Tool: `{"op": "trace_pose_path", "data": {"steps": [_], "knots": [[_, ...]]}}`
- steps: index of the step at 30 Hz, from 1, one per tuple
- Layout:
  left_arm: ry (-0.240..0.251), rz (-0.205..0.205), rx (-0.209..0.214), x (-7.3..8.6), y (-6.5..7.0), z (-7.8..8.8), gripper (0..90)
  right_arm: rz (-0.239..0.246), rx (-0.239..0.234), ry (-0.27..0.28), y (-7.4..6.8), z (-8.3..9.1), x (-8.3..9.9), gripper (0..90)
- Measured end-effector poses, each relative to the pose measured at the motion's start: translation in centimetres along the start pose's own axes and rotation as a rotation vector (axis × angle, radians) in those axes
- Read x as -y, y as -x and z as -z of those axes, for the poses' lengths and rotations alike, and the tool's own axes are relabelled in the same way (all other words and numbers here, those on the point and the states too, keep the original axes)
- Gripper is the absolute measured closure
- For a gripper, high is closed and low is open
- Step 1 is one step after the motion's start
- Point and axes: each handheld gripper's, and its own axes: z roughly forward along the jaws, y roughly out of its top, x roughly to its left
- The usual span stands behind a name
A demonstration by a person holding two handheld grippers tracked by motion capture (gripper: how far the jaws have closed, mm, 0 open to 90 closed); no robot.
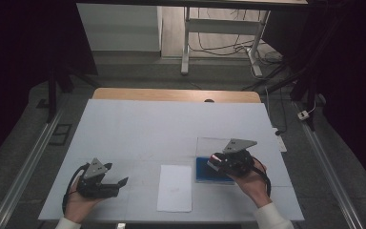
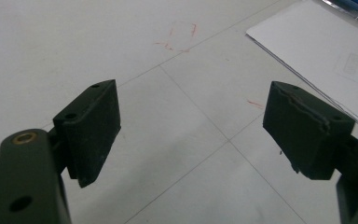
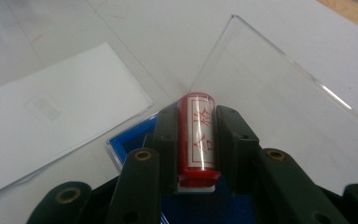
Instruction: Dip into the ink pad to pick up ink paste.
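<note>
Red stamp (image 3: pixel 196 140): clamped between the jaws of the right hand-held gripper (image 3: pixel 196 123), over the blue ink pad box (image 3: pixel 133 147) at the near right of the worktop (image 1: pixel 138 124). Long axis running along the jaws, away from the gripper's camera; rounded far end toward the open clear lid (image 3: pixel 279 102), red-and-white base back near the jaw roots. Label with red characters facing up. Which end carries the printing face: hard to tell; judged the squarer base end.

In the high view, right hand-held gripper (image 1: pixel 231 161) held in the person's hand above the blue box (image 1: pixel 205 171), lid (image 1: pixel 209 144) lying out behind it. White sheet of paper (image 1: pixel 174 188) just to the left of the box, flat on the worktop, with a faint printed rectangle (image 3: pixel 44 108).

Left hand-held gripper (image 2: pixel 193 128) spread wide, gripping nothing, resting low near the left front of the worktop; seen from above (image 1: pixel 116 183), well apart from the paper.

Risks, as a judgement: smooth cylindrical body held on two flat pads, so liable to roll or slide along its axis under pressing force. Tilted contact likely to give a partial or smeared print. Unpinned paper apt to shift or lift with the stamp. Upright lid close by, open to a knock from the gripper. Ink marks on the worktop if the stamp slips.
</note>
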Motion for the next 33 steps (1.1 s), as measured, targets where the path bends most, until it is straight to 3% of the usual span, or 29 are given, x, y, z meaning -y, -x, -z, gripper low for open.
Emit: {"op": "trace_pose_path", "data": {"steps": [17,33], "knots": [[-0.007,-0.006,-0.001,0.0,0.1,-0.2,19.5,0.027,0.020,-0.086,-0.2,-1.9,0.9,70.0],[-0.012,-0.010,0.000,0.0,0.2,-0.2,19.6,0.019,0.023,-0.123,-0.1,-2.1,0.9,70.3]]}}
